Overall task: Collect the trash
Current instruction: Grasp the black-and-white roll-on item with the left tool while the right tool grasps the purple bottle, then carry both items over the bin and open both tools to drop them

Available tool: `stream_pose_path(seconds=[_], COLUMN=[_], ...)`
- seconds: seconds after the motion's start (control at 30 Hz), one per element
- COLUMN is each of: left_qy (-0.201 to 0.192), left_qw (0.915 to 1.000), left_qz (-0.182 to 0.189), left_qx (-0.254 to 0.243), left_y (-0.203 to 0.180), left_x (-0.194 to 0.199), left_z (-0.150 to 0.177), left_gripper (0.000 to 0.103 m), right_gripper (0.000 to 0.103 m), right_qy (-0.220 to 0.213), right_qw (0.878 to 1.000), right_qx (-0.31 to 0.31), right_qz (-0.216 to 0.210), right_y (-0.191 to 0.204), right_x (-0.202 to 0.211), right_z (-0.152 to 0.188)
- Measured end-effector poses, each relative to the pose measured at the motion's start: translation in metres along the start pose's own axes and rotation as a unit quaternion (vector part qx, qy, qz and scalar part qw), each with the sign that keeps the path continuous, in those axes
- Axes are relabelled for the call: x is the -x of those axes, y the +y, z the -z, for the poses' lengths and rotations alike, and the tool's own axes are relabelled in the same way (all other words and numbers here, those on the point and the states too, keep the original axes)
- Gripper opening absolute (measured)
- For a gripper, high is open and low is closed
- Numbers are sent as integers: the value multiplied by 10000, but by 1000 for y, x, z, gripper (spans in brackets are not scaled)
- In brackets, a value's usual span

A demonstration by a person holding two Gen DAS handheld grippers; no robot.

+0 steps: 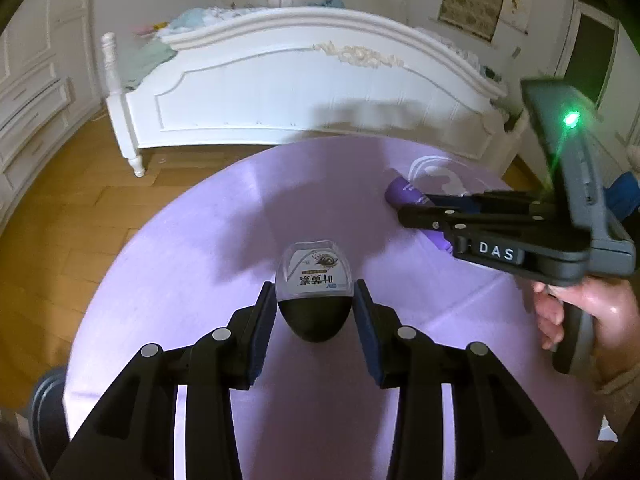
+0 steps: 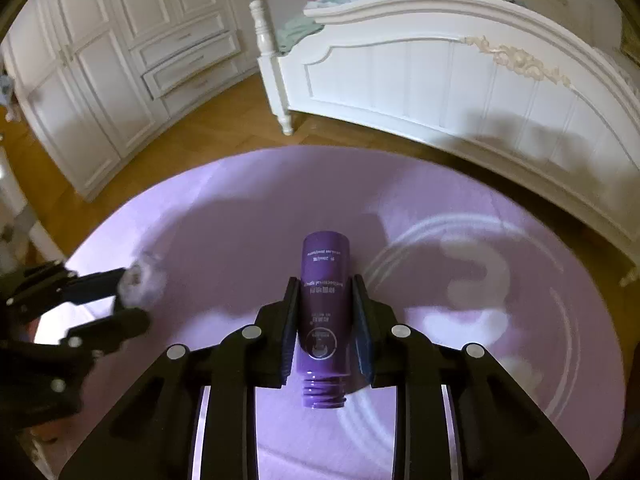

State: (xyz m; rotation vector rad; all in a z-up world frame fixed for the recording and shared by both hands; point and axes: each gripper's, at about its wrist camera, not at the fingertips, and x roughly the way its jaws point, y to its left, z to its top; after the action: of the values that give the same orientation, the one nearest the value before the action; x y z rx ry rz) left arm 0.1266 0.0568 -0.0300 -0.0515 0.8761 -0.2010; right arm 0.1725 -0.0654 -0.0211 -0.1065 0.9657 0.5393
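The left gripper (image 1: 315, 308) is clamped on a small clear bottle (image 1: 314, 276) with a black cap; the blue pads press its sides just where the cap meets the labelled body, and the body sticks out beyond the fingertips toward the far side. The right gripper (image 2: 326, 320) is clamped on a purple bottle (image 2: 323, 304) whose threaded, uncapped neck points back toward the camera and whose flat base points away, past the fingertips.

Both bottles are over a round purple tablecloth (image 1: 180, 264), which carries a pale swirl print (image 2: 472, 264) on its right part. In the left wrist view the right gripper comes in from the right, a hand (image 1: 588, 308) on its handle and a green light on its body, with the purple bottle between its fingers. In the right wrist view the left gripper shows at the left edge, its bottle only a blur.

Beyond the table lies a wooden floor (image 1: 52, 240), then a white bed footboard (image 1: 304, 84) with a carved ornament and heaped bedding (image 1: 192, 20) behind it. A white wardrobe with drawers (image 2: 120, 60) stands far left.
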Motion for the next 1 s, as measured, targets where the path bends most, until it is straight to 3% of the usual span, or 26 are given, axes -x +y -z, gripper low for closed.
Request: stream_pose_path(seconds=[0.27,0.47,0.7,0.83,1.0], left_qy=[-550,-812,-713,-591,-478], left_qw=[9970,9907,9787,9728,9699], left_qz=[46,-354,-973,-1026,-954], left_qx=[542,1032,1664,1992,2187], left_y=[33,74,140,172,193], left_x=[79,130,163,161,152], left_z=[44,97,164,186,202], left_gripper=[39,39,39,39,39], right_gripper=[26,26,26,26,26], right_qy=[-429,-488,-108,110,298], right_qw=[9969,9887,9737,9659,9611], right_qx=[137,638,1290,1633,1814], right_qz=[-647,-1263,-1873,-2006,-2062], right_y=[50,128,238,295,336], right_x=[56,88,75,62,44], right_z=[35,40,47,58,58])
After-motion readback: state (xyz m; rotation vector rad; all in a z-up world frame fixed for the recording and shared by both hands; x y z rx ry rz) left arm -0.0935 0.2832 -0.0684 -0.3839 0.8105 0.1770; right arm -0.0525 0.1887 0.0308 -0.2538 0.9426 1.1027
